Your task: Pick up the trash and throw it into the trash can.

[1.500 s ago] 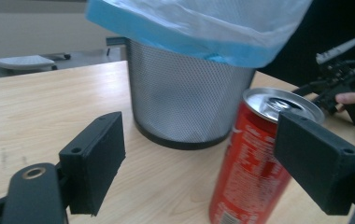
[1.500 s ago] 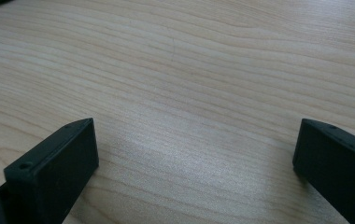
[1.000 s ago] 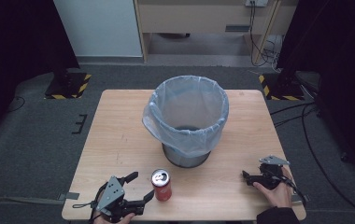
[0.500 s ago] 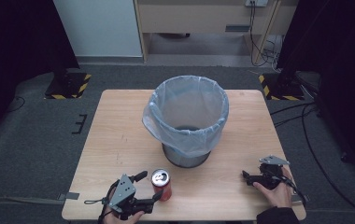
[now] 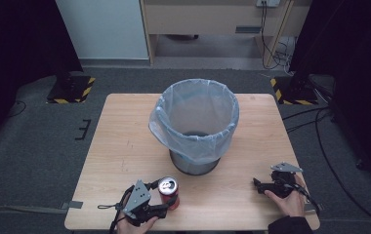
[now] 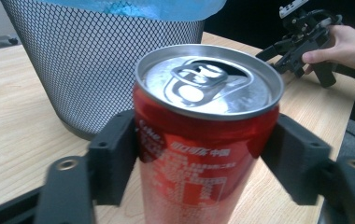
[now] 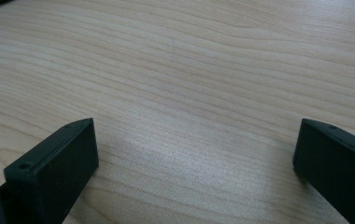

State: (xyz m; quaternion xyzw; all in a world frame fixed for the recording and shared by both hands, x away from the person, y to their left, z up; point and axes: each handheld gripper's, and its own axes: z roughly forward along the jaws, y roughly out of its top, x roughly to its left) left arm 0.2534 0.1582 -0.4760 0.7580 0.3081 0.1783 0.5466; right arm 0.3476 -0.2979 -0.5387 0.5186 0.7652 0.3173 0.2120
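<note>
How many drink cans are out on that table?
1. The red can stands near the table's front edge, before the mesh bin, with the left gripper shut on it. Any others inside the bin would be hidden.

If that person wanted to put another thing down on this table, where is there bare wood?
The wooden table is bare on its whole left side beside the mesh wastebasket with a clear liner, and on the right between basket and edge. The near edge is crowded: the left gripper, jaws just closed, clamps the red soda can, and the right gripper rests there open.
</note>
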